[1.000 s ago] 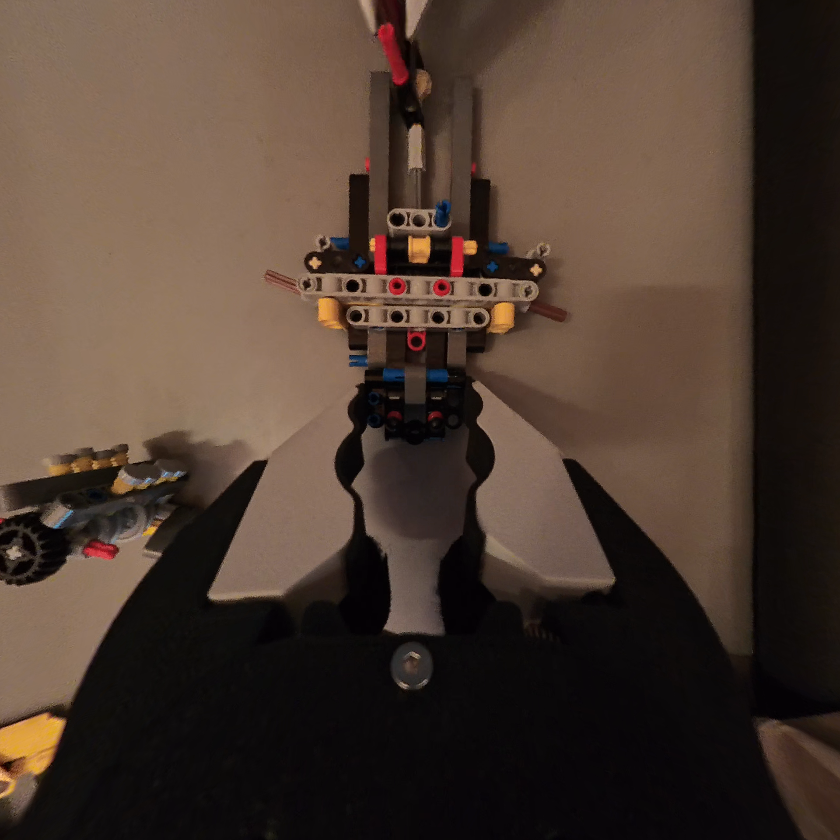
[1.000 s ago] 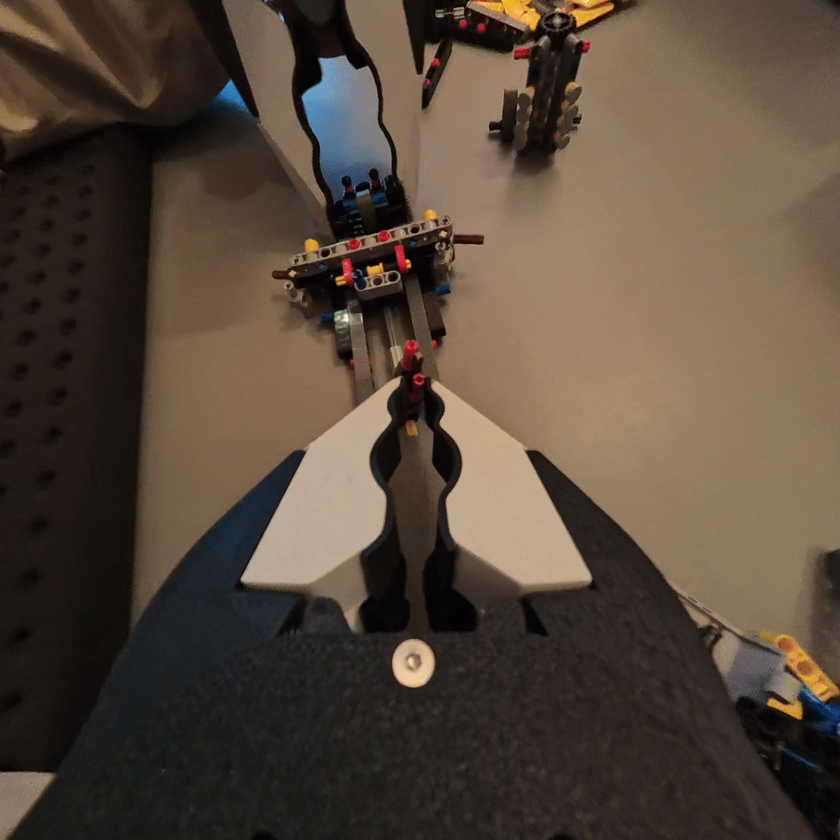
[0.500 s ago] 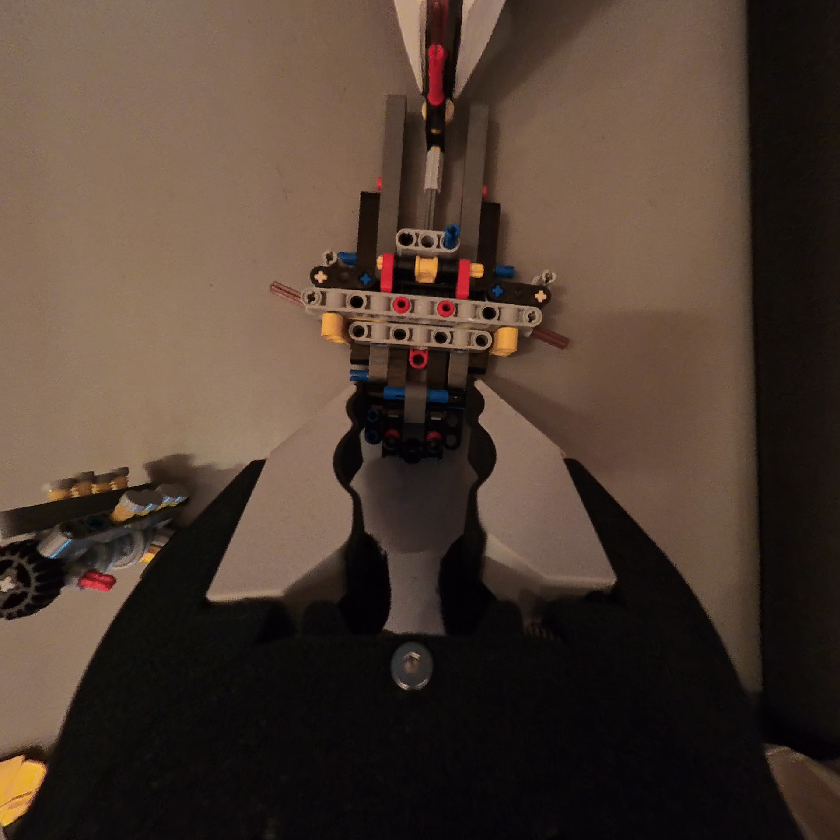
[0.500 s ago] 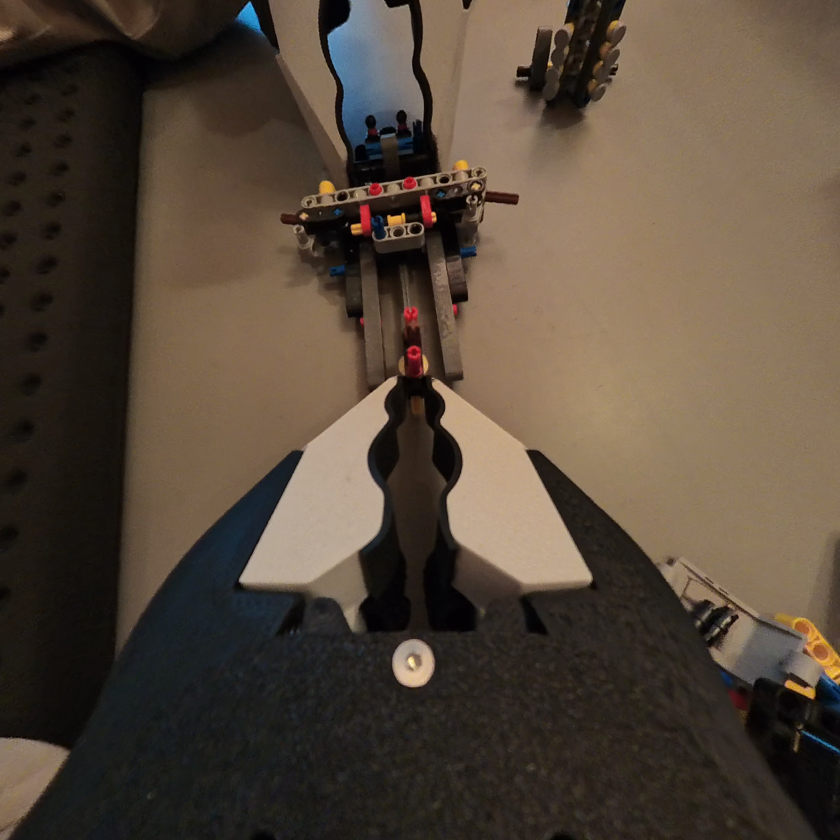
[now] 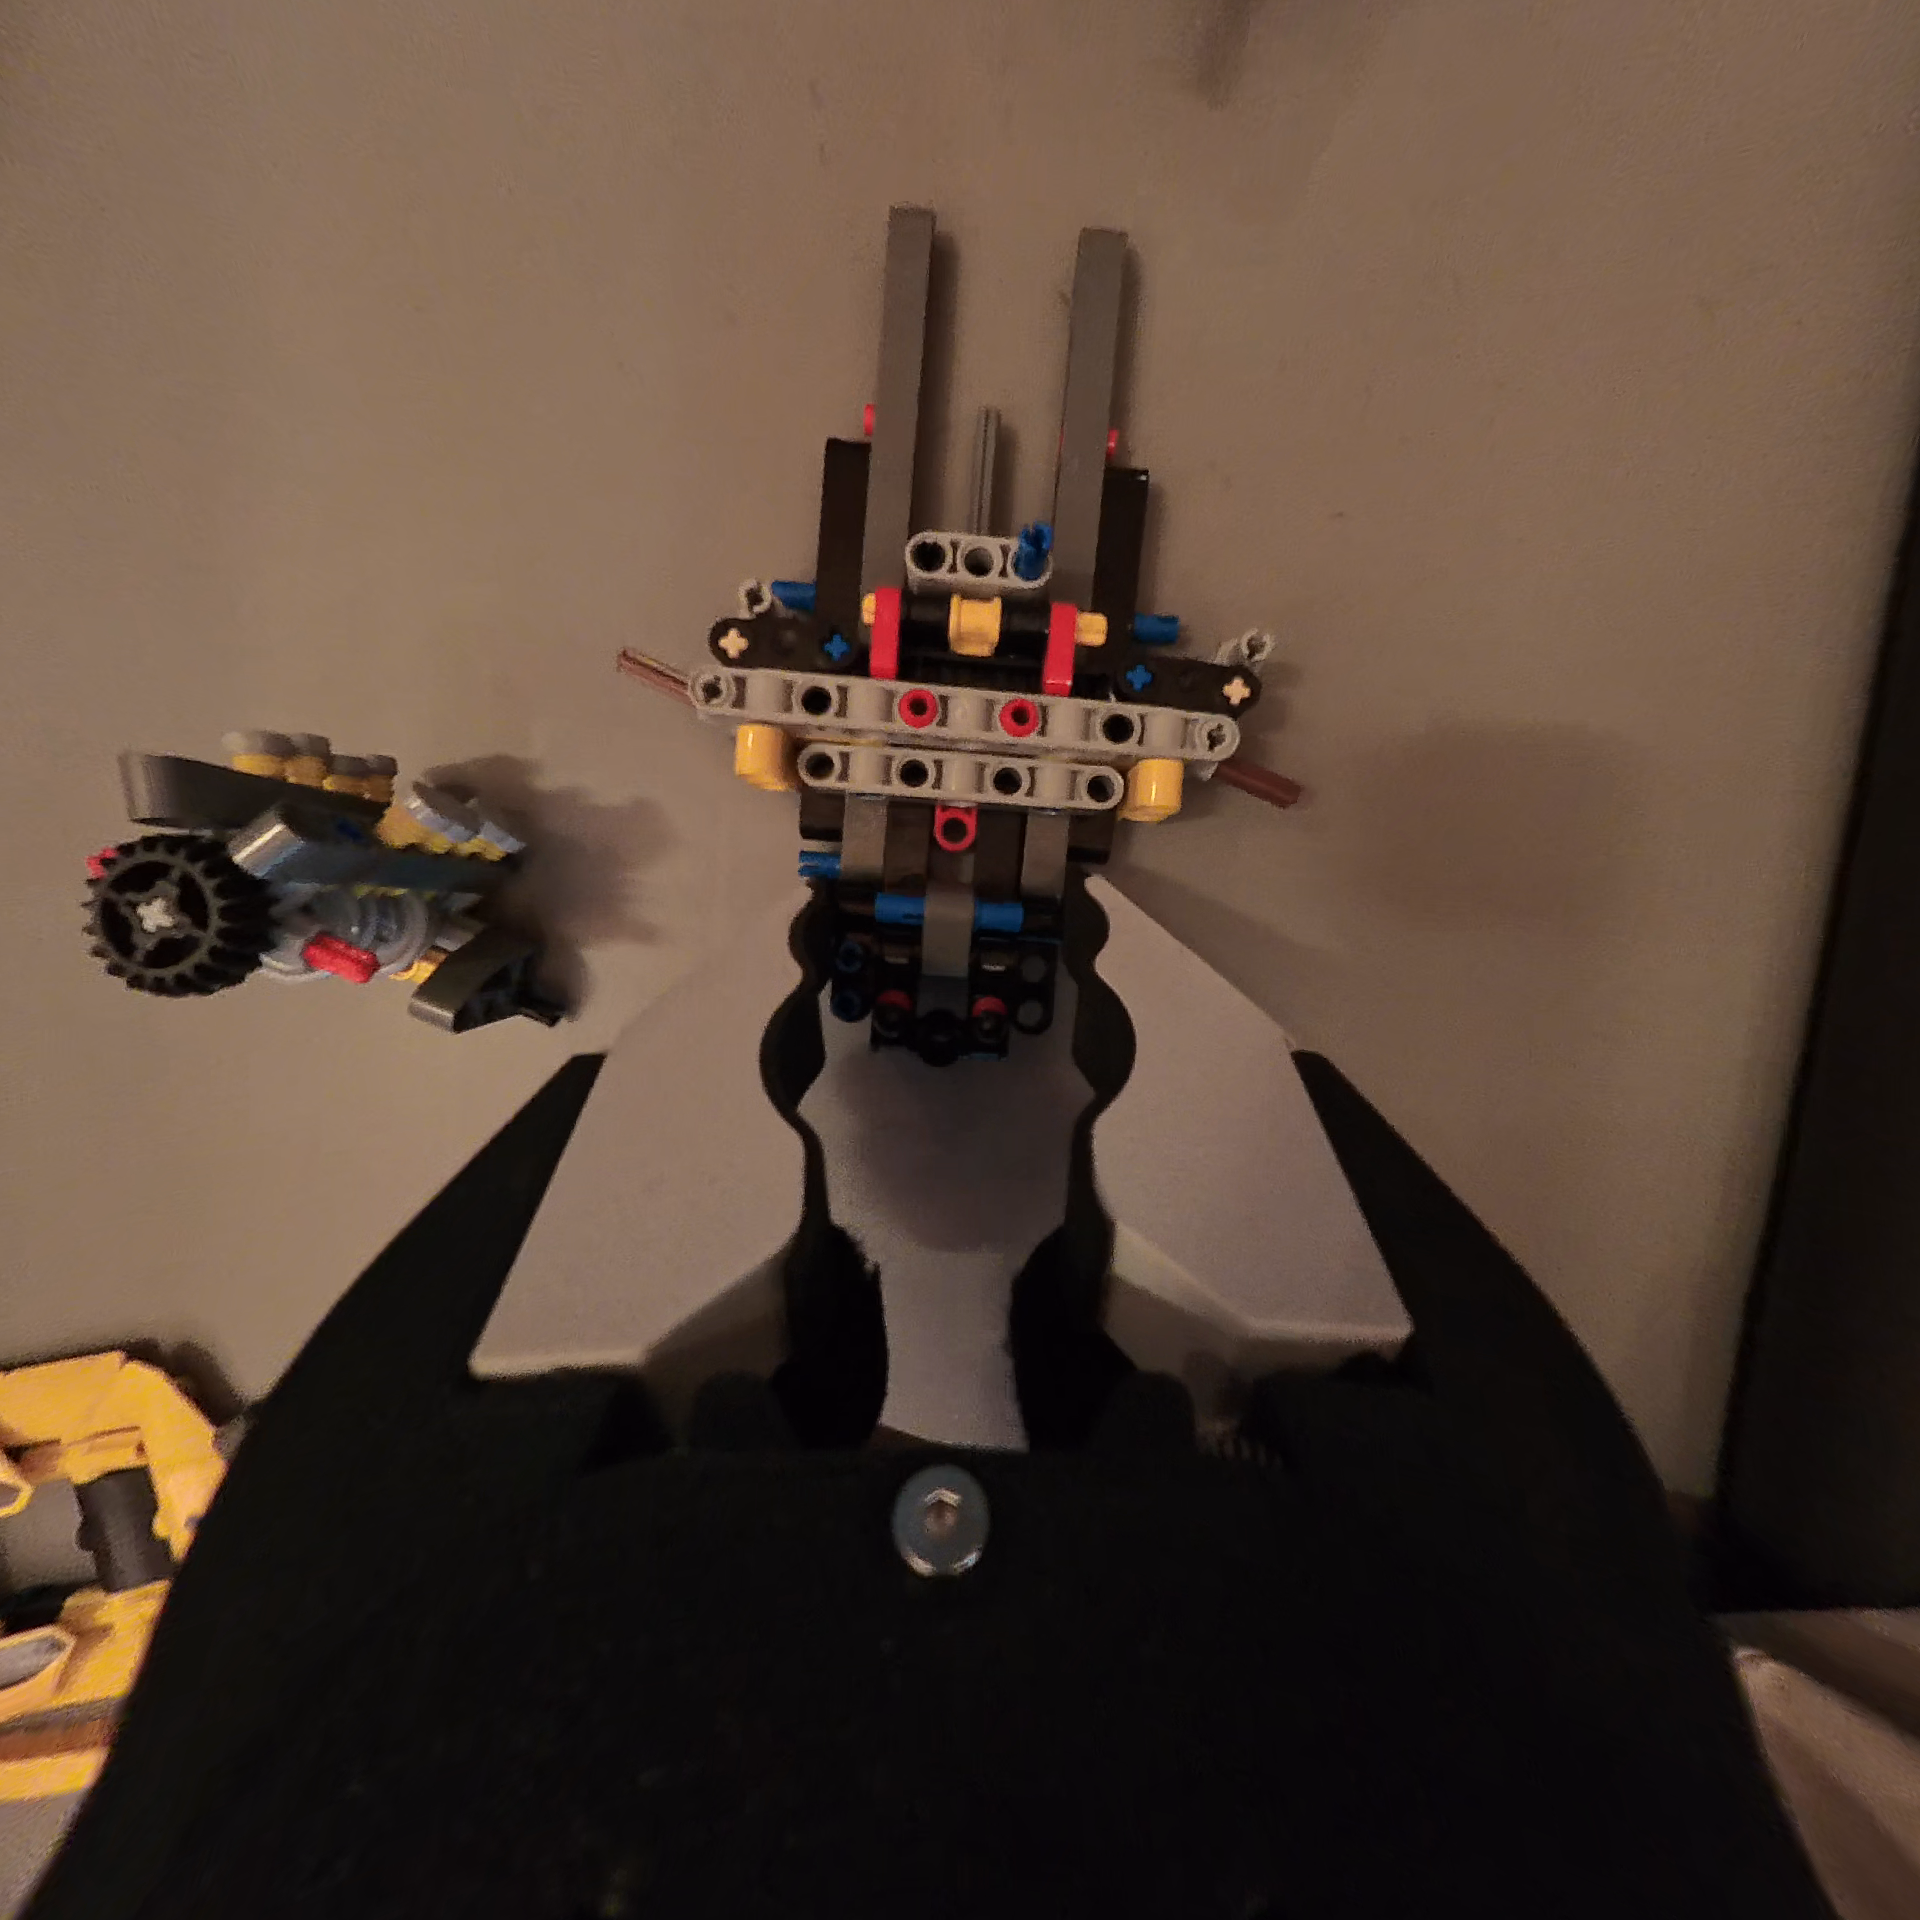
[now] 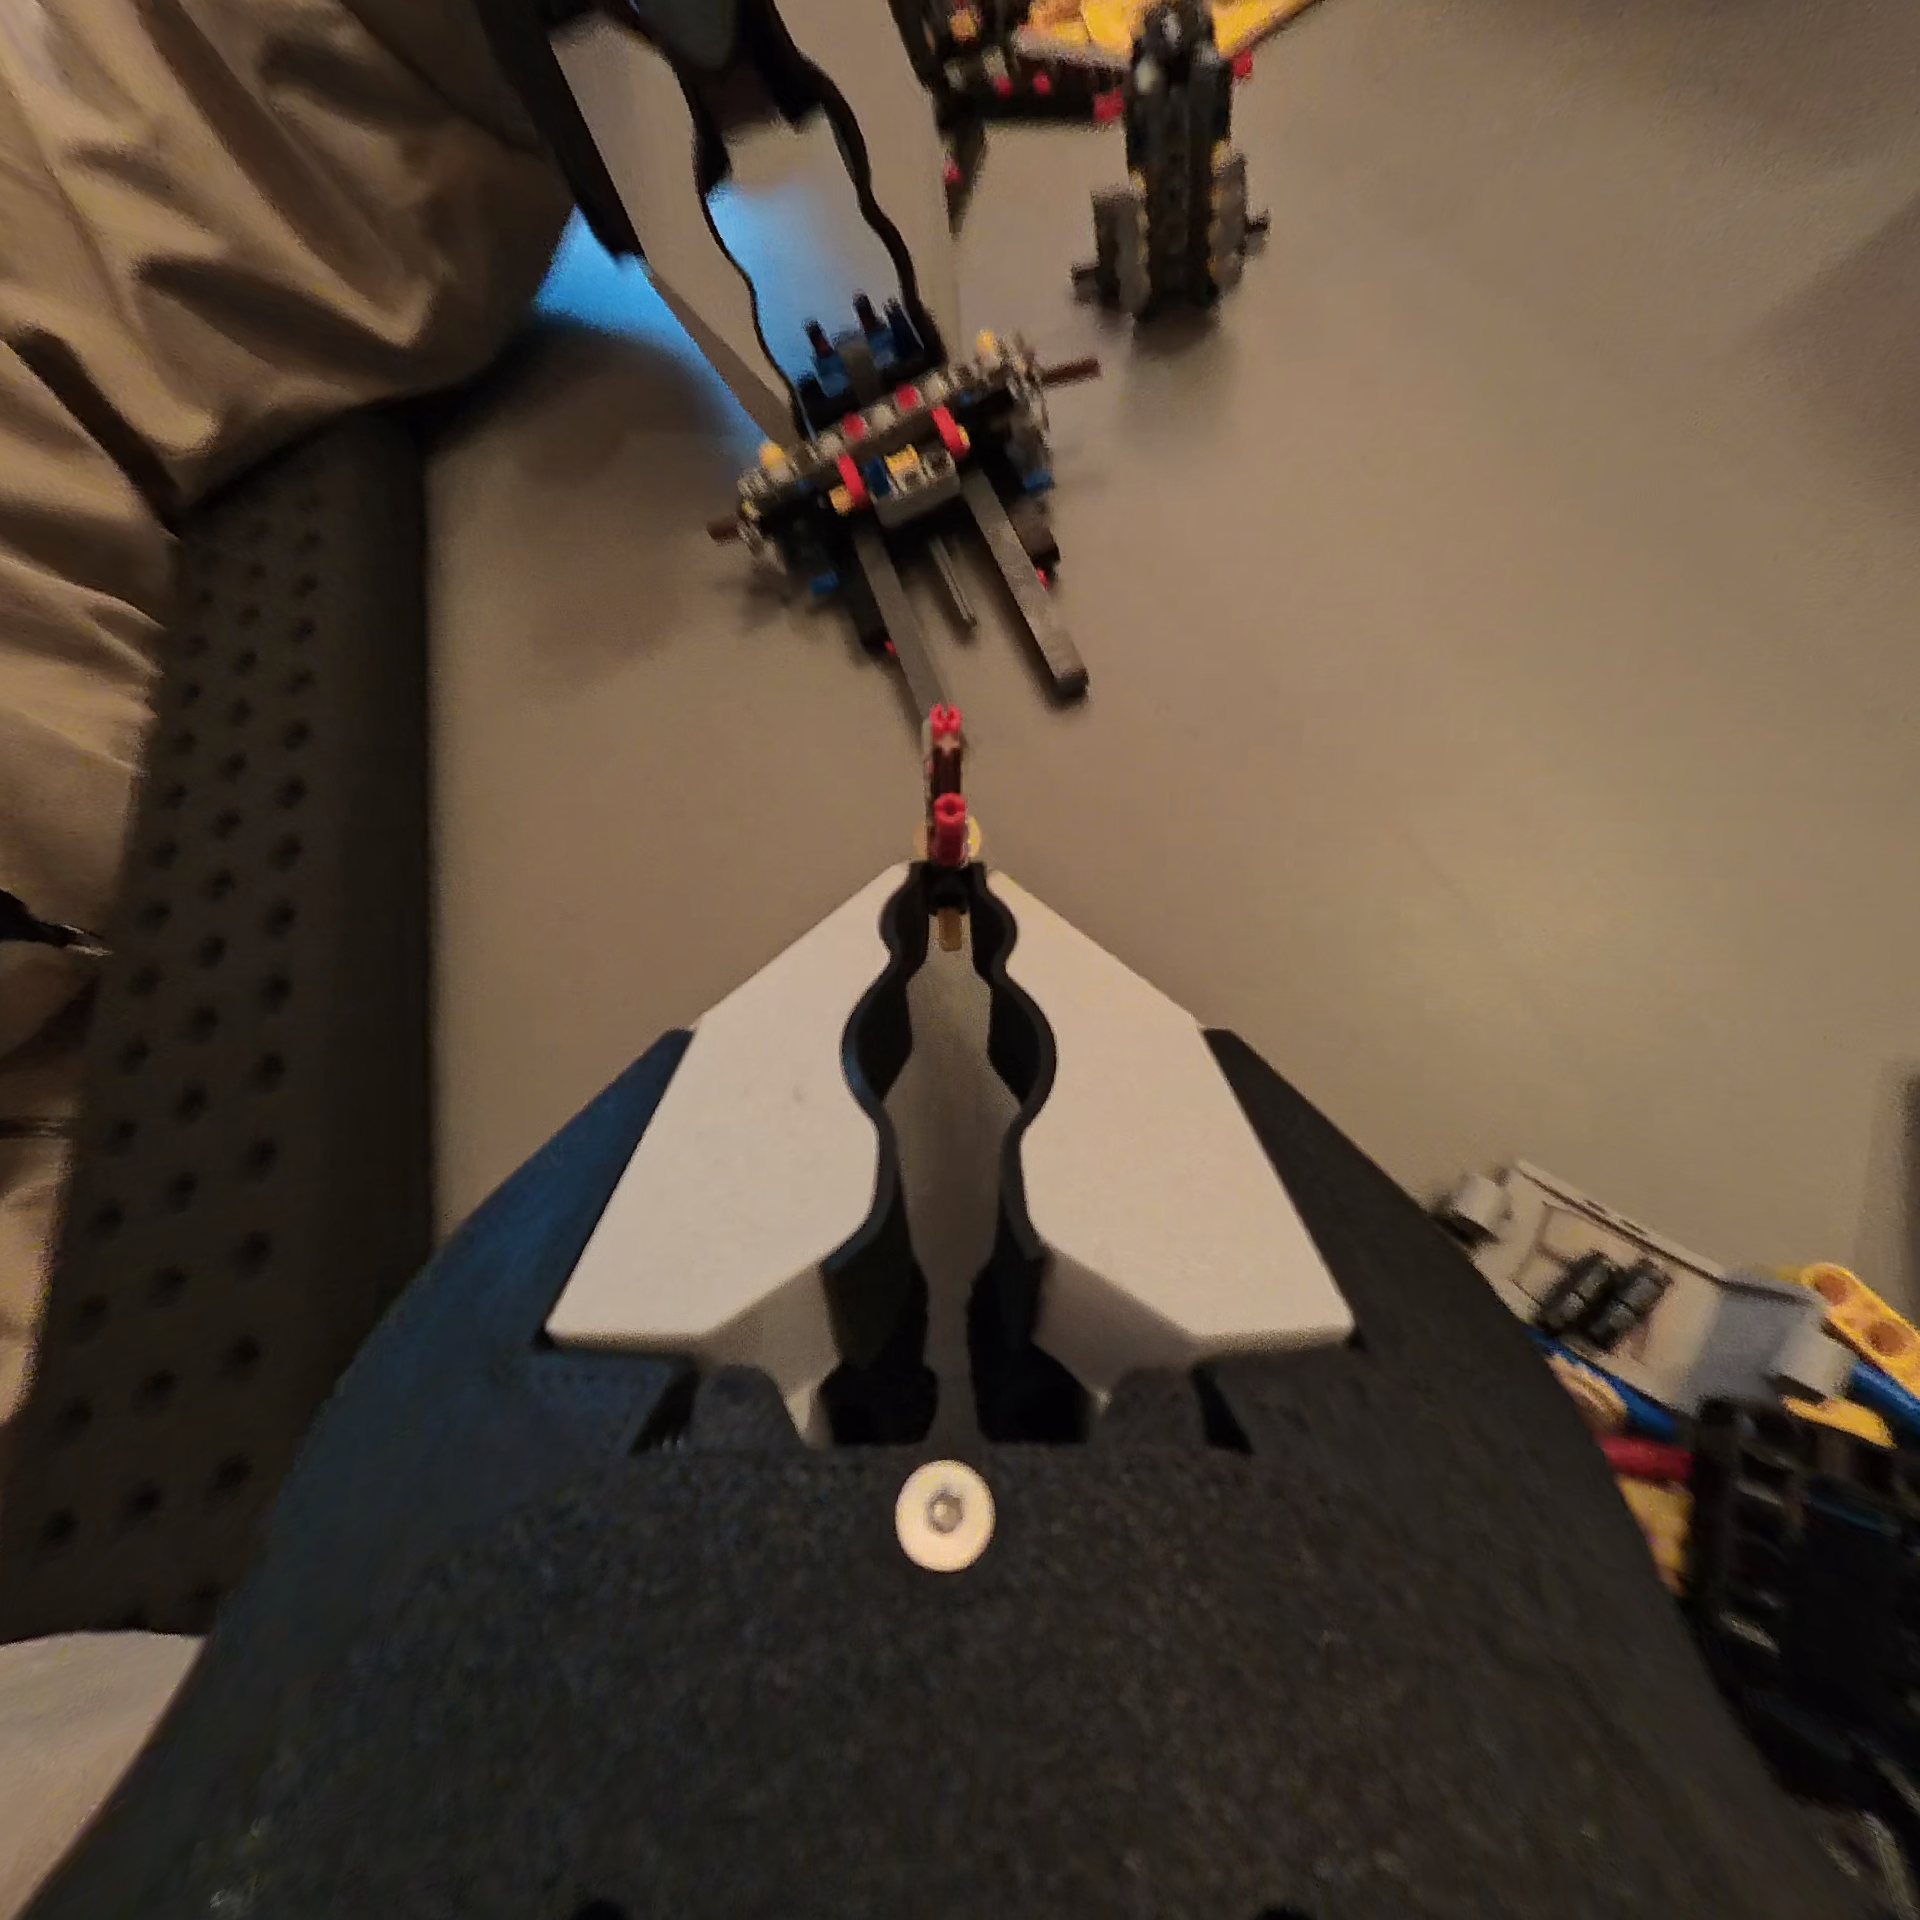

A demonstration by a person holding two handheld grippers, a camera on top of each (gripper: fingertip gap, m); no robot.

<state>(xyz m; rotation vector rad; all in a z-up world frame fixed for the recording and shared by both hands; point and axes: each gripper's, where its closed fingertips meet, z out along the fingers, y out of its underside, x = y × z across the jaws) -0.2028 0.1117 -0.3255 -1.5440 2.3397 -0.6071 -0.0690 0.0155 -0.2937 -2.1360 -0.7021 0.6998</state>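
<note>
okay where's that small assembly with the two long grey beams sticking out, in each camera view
Left wrist view: the beam assembly sits at centre, its near end between the left gripper fingers, beams pointing up the picture.
Right wrist view: upper centre, beams pointing down-right toward the right gripper, which holds a small red pin piece.
Shared landmark: the black gear-wheeled model on the grey table.

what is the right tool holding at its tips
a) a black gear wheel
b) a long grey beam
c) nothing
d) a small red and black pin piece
d: the right tool is pinched shut on a small red and black pin piece, held apart from the brick assembly that the left tool grips.
</note>
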